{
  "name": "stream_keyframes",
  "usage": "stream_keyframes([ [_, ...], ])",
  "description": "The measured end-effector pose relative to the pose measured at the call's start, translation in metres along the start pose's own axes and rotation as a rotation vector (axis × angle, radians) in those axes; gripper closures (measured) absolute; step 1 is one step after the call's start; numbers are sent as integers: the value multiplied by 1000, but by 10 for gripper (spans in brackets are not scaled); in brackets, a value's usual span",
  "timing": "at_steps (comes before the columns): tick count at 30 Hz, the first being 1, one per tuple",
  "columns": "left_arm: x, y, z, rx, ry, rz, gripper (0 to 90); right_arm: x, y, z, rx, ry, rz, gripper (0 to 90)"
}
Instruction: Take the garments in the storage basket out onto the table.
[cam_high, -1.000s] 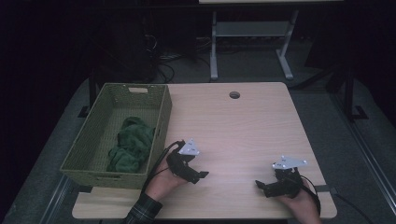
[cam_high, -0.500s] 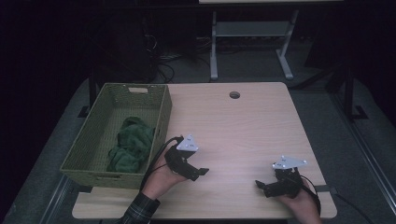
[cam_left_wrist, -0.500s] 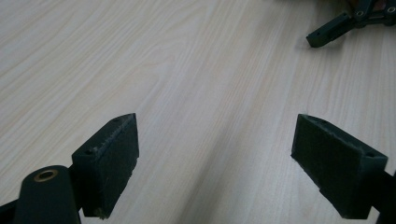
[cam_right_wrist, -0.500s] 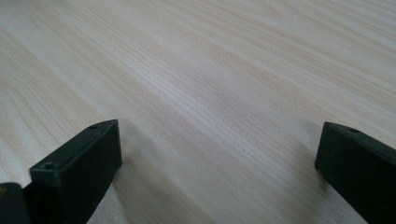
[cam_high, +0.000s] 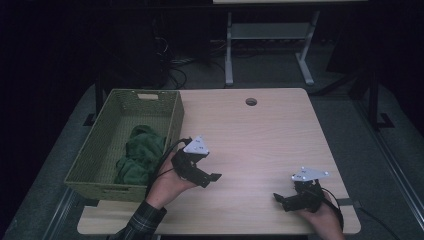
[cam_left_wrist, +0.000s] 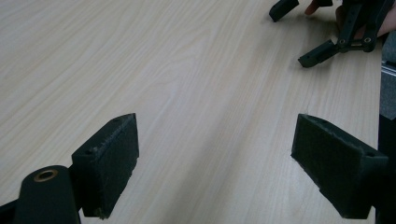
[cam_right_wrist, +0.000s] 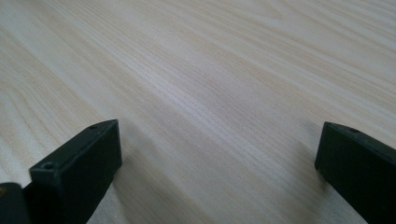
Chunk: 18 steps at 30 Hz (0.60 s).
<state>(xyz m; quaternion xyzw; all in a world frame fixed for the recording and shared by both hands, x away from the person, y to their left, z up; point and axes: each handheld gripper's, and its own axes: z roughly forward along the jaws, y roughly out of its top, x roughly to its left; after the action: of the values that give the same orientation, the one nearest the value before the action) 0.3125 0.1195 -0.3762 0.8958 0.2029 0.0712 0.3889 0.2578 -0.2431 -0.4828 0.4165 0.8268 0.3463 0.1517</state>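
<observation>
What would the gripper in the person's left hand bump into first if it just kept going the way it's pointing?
Probably the right gripper. The left gripper, jaws open, points across bare table toward it, nothing between. It may pass just beside it; depth is unclear.

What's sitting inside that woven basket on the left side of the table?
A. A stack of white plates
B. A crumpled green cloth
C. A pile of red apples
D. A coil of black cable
B: in the high view the basket holds a bunched-up green cloth, lying toward its near half, just left of the left gripper.
</observation>
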Motion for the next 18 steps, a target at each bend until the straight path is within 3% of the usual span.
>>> stream_keyframes([
  [11, 14, 5, -21, -9, 38, -1, 146, 0, 0, 0, 0, -1, -1, 2],
  [18, 31, 2, -42, -36, 71, -39, 164, 0, 0, 0, 0, -1, -1, 2],
])
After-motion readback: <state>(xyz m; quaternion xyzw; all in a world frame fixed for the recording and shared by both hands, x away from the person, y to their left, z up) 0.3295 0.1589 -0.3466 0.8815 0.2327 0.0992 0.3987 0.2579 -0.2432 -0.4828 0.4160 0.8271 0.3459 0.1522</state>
